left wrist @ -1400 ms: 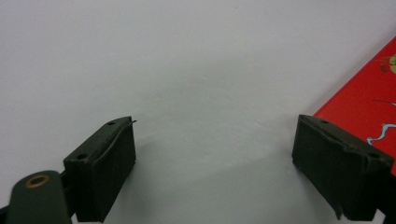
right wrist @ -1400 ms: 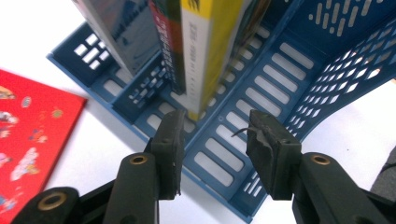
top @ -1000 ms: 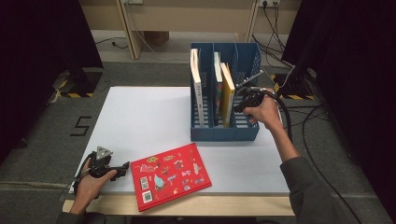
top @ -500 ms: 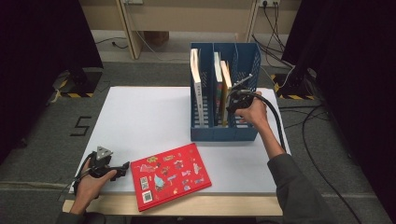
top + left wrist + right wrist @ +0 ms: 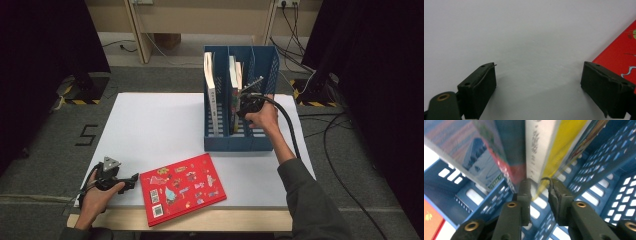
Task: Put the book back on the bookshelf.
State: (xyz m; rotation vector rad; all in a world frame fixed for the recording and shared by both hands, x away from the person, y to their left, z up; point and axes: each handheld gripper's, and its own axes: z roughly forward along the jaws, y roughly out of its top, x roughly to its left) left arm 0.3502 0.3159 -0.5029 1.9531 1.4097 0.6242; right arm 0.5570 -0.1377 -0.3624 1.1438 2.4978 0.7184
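Observation:
A blue file rack (image 5: 240, 142) stands at the back right of the white table (image 5: 150, 125), with a white book (image 5: 210, 95) in its left slot and more books (image 5: 234, 90) in the middle one. My right gripper (image 5: 242, 105) reaches into the rack beside them. In the right gripper view the lower corner of a white-spined, yellow-covered book (image 5: 541, 145) sits between the jaws of the right gripper (image 5: 539, 182), which have just been opening; a slit shows at the right pad. My left gripper (image 5: 131, 179) rests open on the table, left of a red book (image 5: 182, 187).
A colourful book (image 5: 486, 152) leans next to the yellow one in the rack (image 5: 604, 170). The red book's edge (image 5: 621, 52) lies by one jaw of the left gripper (image 5: 540, 66). Cables and dark curtains ring the table; a thick cable trails from my right hand.
My right hand has moved left and down, deeper into the rack beside the books. The left hand and the red book have stayed put.

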